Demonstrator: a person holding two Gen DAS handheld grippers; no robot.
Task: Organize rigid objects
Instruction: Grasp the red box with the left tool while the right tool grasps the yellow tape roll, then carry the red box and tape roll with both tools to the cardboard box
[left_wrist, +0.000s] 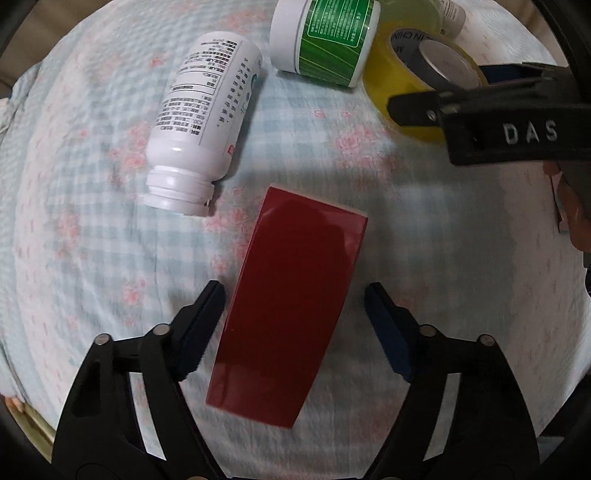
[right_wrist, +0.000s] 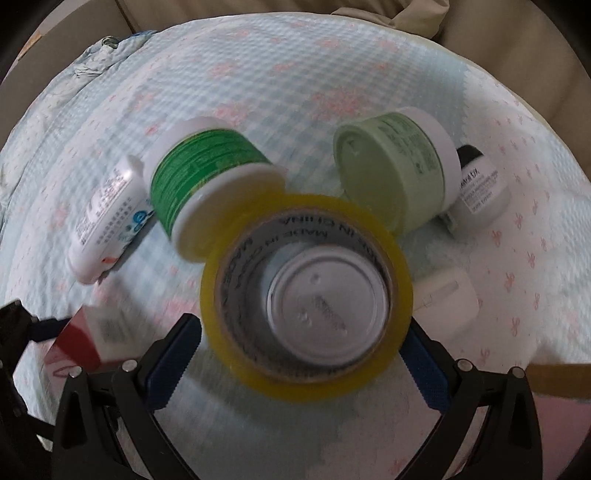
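A red box (left_wrist: 291, 302) lies on the checked cloth between the fingers of my left gripper (left_wrist: 295, 299), which is open; the left finger is close to the box edge, the right one apart. A yellow tape roll (right_wrist: 306, 291) with a white cap inside it sits between the fingers of my right gripper (right_wrist: 301, 332), whose jaws stand at its sides; contact is unclear. The roll also shows in the left wrist view (left_wrist: 399, 74) behind the right gripper. A white pill bottle (left_wrist: 203, 122) and a green-labelled jar (left_wrist: 325, 37) lie on their sides.
A pale green jar (right_wrist: 391, 173), a small black-capped white bottle (right_wrist: 480, 188) and a white case (right_wrist: 447, 299) lie to the right. The red box end (right_wrist: 85, 332) shows at the left. A beige cushion (right_wrist: 517, 55) borders the cloth.
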